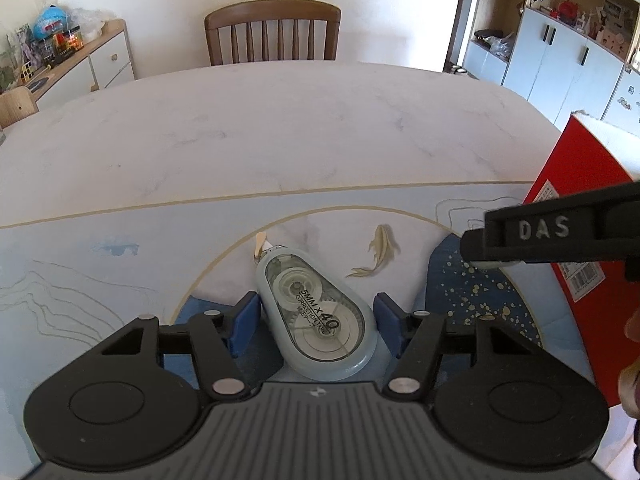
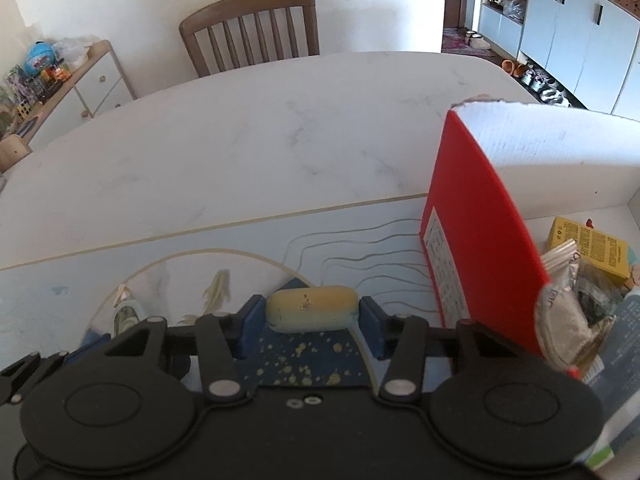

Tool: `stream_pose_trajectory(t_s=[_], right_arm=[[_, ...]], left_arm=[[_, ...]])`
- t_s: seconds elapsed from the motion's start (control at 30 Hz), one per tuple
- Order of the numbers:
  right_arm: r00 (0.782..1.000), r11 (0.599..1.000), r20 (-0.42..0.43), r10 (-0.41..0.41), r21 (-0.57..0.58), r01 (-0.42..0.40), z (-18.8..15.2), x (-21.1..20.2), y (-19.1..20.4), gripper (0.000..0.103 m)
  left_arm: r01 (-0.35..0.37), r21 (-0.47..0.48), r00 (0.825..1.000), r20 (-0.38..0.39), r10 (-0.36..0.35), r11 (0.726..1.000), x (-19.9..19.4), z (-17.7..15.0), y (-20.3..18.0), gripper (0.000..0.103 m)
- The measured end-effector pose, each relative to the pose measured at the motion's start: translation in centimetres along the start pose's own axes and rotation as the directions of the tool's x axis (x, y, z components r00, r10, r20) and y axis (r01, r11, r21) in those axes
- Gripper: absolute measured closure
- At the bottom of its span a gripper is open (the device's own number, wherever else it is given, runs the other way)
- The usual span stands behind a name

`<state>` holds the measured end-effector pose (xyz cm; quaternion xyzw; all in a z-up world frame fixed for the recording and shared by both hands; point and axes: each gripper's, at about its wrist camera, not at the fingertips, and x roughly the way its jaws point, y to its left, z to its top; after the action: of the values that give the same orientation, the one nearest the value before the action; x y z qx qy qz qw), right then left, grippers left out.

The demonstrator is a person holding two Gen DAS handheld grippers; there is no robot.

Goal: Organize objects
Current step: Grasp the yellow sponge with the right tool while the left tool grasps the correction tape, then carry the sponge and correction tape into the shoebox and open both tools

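On the near part of the table, where the pale-blue mat with its painted fish lies, both of your grippers point down at their targets. Your left gripper has the correction tape dispenser between its blue pads: the left pad sits against the dispenser's side, the right pad is just beside the other side, and you cannot tell from this view whether it presses. The dispenser lies flat on the mat, its tip aimed toward the far edge of the table, its body running back under the gripper.

Your right gripper straddles the yellow eraser, which lies crosswise on the dark-blue speckled patch of the mat. Both pads stand at the eraser's rounded ends, touching or all but touching; a firm clench is not clear from the picture. In the left wrist view, this gripper's black finger shows near the mat's right side.

The red box stands open just right of the eraser, by the table's right edge, with a yellow carton and a silver foil packet inside. A wooden chair waits beyond the far edge.
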<state>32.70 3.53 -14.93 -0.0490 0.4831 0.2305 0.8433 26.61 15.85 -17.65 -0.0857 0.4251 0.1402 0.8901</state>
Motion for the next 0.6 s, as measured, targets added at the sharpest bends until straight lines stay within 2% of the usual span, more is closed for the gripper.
stream_pose_trajectory(t_s=[0.2,0.47,0.6], right_arm=[[0.999,0.998,0.019,0.045,-0.045,-0.044,-0.6,-2.9,0.6,0.054],[0.991,0.988,0.085,0.100,-0.128,-0.089,-1.3,-8.3,0.7,0.054],[0.987,0.982,0.113,0.119,-0.162,-0.100,-1.8,-10.9,0.1,0.054]], left_arm=[[0.029,-0.001,0.999,0.025,-0.029,1.000,-2.0,0.3,0.5,0.041],[0.056,0.009,0.996,0.073,-0.057,0.998,-5.6,0.0,0.6,0.041],[0.075,0.041,0.991,0.104,-0.079,0.996,-8.0,0.1,-0.2,0.041]])
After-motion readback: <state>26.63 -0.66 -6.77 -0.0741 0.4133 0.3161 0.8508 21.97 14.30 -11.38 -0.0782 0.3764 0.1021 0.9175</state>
